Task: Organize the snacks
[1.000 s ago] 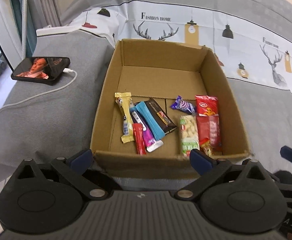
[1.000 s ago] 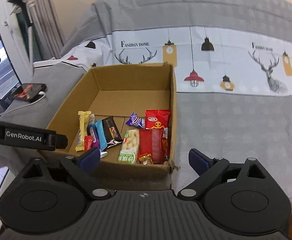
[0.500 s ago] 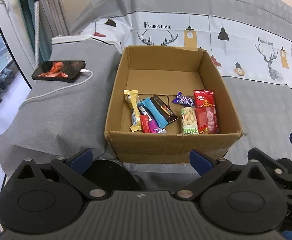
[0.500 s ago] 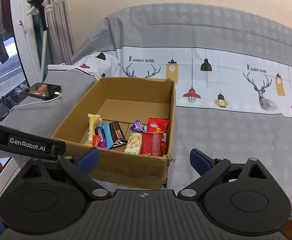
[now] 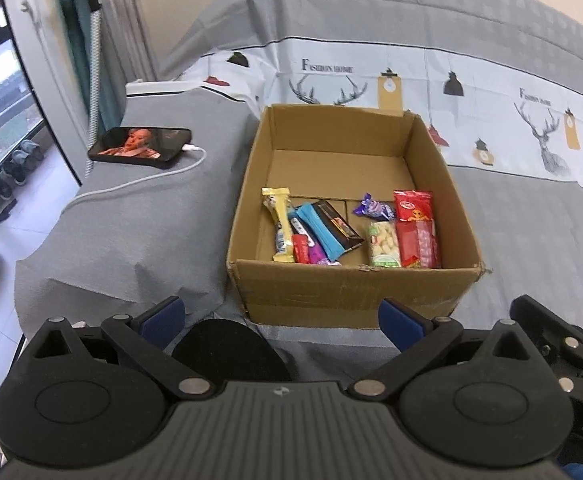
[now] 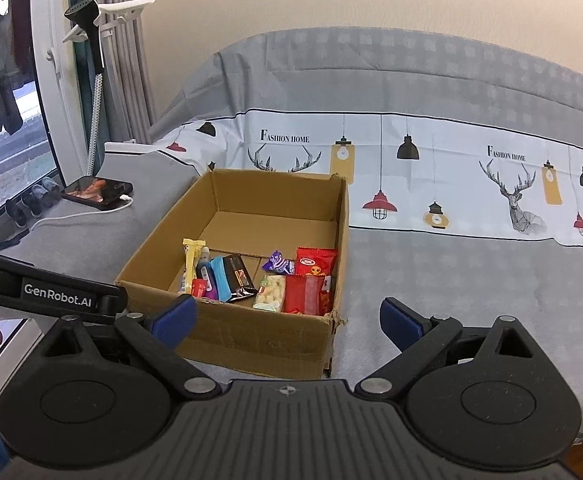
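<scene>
The snacks (image 5: 351, 228) lie in two tidy groups inside the cardboard box (image 5: 347, 288) at frame centre, on the bed (image 5: 131, 248). Left gripper (image 5: 281, 314) and right gripper (image 6: 287, 314) hover with jaws spread, empty; sorting looks finished.

This is a home bedroom: a bed (image 6: 451, 280) with a printed grey bedsheet, a charging phone (image 5: 141, 146), curtains (image 6: 127, 60) and shoes (image 6: 35, 200) beside the window.

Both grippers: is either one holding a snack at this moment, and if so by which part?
Nothing is held. The left gripper and right gripper are both open and empty, short of the cardboard box; the snacks lie inside it.
</scene>
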